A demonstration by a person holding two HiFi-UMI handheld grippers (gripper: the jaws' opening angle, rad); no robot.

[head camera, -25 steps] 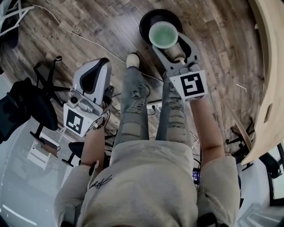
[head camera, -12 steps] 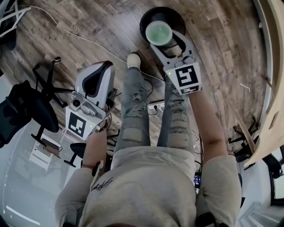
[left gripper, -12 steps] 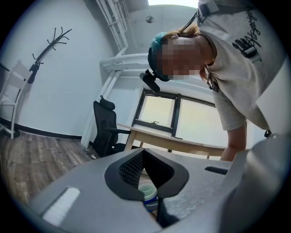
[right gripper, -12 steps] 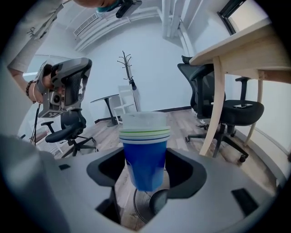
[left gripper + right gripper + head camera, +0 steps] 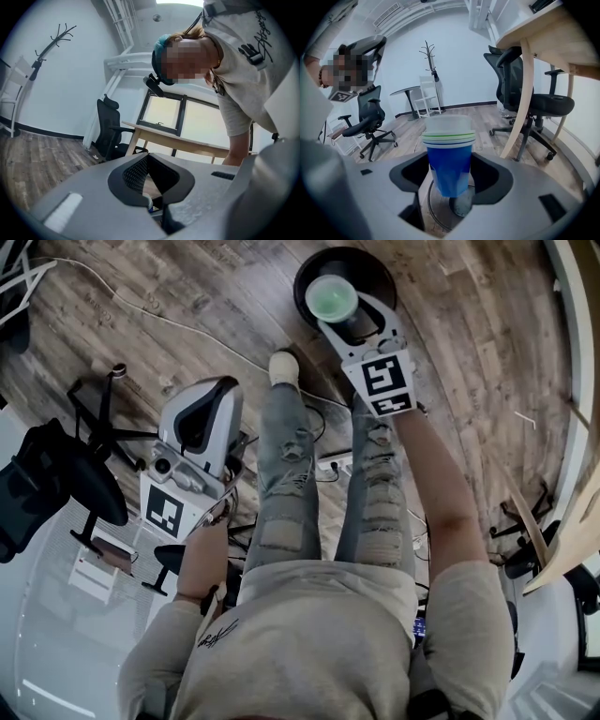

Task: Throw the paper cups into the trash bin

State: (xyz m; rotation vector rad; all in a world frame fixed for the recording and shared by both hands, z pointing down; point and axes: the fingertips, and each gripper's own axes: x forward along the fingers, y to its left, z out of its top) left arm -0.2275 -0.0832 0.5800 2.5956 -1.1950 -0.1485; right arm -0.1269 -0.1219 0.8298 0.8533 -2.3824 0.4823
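**Cups being held over the bin**

The black trash bin (image 5: 373,266) is being overhung by the right tongs (image 5: 339,315), which are being pinched around stacked paper cups (image 5: 331,298), now farther over the bin than a second ago. The left tongs (image 5: 200,418) are being held pressed together, empty.

My paper cups (image 5: 332,298) and right gripper (image 5: 349,326) cover much of the trash bin (image 5: 380,271), so I cannot see inside it.
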